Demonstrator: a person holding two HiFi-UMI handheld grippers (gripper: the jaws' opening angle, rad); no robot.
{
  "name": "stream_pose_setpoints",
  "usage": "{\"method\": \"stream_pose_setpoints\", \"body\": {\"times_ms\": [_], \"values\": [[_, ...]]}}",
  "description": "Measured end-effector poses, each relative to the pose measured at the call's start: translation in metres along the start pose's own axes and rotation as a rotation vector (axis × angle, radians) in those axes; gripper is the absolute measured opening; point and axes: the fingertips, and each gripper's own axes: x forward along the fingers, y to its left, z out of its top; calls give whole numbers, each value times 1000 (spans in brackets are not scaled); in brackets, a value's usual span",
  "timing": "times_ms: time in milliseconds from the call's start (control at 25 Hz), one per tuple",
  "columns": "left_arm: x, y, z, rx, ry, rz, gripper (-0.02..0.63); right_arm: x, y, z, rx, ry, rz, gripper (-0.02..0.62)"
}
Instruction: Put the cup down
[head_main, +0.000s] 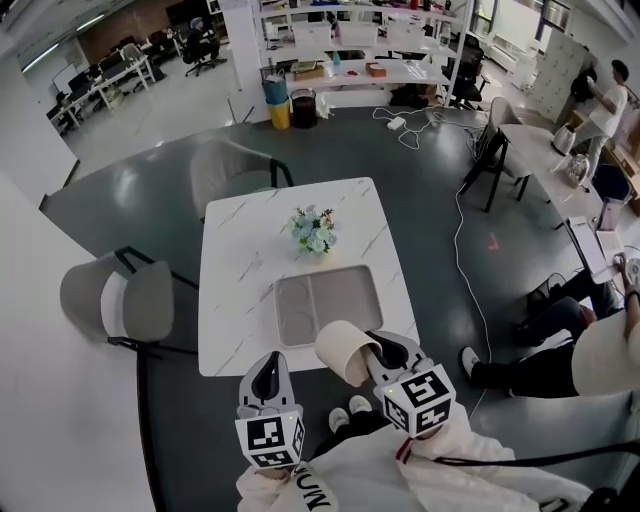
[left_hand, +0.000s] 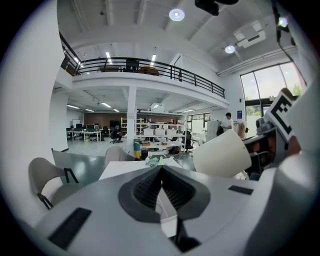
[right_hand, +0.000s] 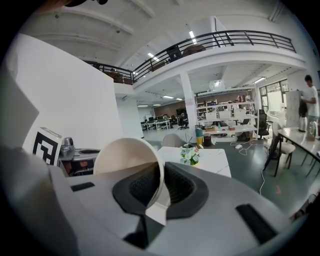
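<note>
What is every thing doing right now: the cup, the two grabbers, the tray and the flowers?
cup: held up, tipped sideways, pinched at its rim.
right gripper: shut on the cup's wall.
left gripper: shut, holding nothing.
tray: flat on the table, nothing in it.
flowers: standing upright mid-table.

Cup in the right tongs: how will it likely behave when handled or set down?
Probably light: the right tongs carry the cup tilted by a pinch on its rim alone. The wall looks thin, so a hard squeeze might deform it. Round and tapered, it would likely roll in a curve if laid sideways.
</note>
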Motion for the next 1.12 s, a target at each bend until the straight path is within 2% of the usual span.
{"method": "stream_pose_setpoints", "body": {"times_ms": [560, 1120], "values": [[31, -2, 0, -14, 43, 79, 11, 33, -33, 5, 0, 29, 72, 34], [62, 32, -14, -38, 78, 124, 11, 90, -42, 5, -58, 103, 90, 34]]}}
